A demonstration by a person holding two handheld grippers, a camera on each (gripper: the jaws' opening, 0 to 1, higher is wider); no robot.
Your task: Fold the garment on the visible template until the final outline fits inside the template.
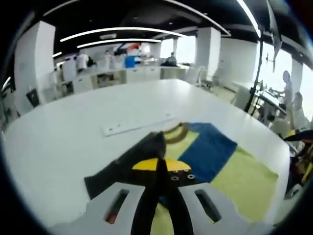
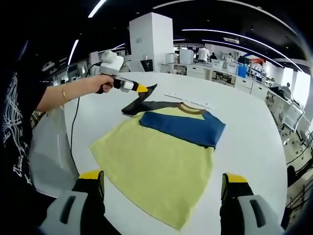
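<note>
While the left hand-held gripper (image 2: 143, 88) pinches the dark sleeve (image 2: 139, 103) and lifts it off the white tabletop (image 2: 254, 137), the garment (image 2: 161, 152) lies flat with a blue panel (image 2: 183, 126) folded across its chest. Spread wide, the right hand-held gripper (image 2: 164, 188) hovers near the hem, holding nothing. A sleeve fold appears underway; next, the sleeve likely needs carrying inward over the body and laying smooth.

Yellow-green and blue short-sleeved T-shirt (image 2: 161, 156) lies flat on round white table (image 2: 254, 127), collar at far side, hem toward right gripper (image 2: 164, 188). Left gripper (image 2: 143, 88) at shirt's far-left corner, dark sleeve (image 2: 139, 105) pinched and lifted. White power strip (image 2: 188, 100) lies beyond collar.
</note>
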